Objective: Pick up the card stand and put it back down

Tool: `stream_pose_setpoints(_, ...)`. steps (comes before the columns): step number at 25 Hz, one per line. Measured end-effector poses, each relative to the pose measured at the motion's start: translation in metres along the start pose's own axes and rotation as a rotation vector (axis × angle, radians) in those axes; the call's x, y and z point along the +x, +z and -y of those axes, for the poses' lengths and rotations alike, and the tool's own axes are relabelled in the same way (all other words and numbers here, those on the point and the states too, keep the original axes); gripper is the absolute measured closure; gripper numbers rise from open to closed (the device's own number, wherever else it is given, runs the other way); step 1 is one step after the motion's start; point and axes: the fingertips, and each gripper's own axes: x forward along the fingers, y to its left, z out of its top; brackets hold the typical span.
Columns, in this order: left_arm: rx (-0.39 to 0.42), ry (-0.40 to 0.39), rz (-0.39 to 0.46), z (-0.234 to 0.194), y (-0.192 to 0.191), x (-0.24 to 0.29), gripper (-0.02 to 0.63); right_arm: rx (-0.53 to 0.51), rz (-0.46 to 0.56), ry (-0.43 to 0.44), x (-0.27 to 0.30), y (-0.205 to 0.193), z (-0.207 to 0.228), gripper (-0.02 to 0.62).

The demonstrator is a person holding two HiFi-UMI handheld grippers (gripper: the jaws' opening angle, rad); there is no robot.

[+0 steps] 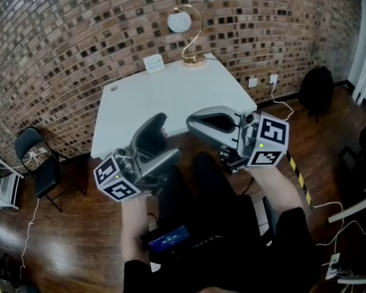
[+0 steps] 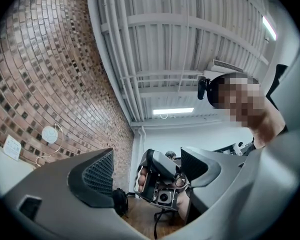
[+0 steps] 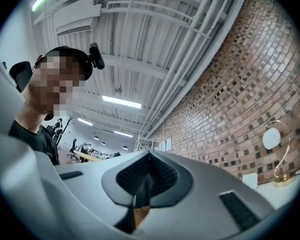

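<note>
**Operator:** List the largest items, referenced to the table.

**Technician:** A brick wall rises behind the far edge of the white table. Whether the two touch cannot be told. A black folding chair stands on the wood floor off the table's left end as the head view shows it, apart from the table.

**Operator:** Report gripper status.

**Technician:** Both units sit at the table's near edge, side by side, noses tilted upward so that each gripper view takes in the ceiling. The left gripper is released. Its jaws stand well apart, and the gap shows only the other unit beyond it, with nothing against the pads. The right gripper is clenched, pad against pad, with nothing caught between.

**Operator:** Items on the table?

**Technician:** There are two, both at the far edge next to the wall. A lamp with a white globe on a curved brass stem stands towards the table's right half. The card stand, a small white square, stands upright just beside the lamp, on its left.

**Operator:** Contact with the card stand?

**Technician:** None. It rests on the table top, well apart from both grippers, across the full depth of the table.
</note>
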Motion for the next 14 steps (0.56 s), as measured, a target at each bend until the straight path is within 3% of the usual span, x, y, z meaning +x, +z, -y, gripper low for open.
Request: stream_pose_setpoints(14,-0.010,-0.004,-0.013,0.0011,-0.0029,0.0023,0.192,0.005,0.000,-0.004,-0.0025,0.0002,-0.0007,0.577)
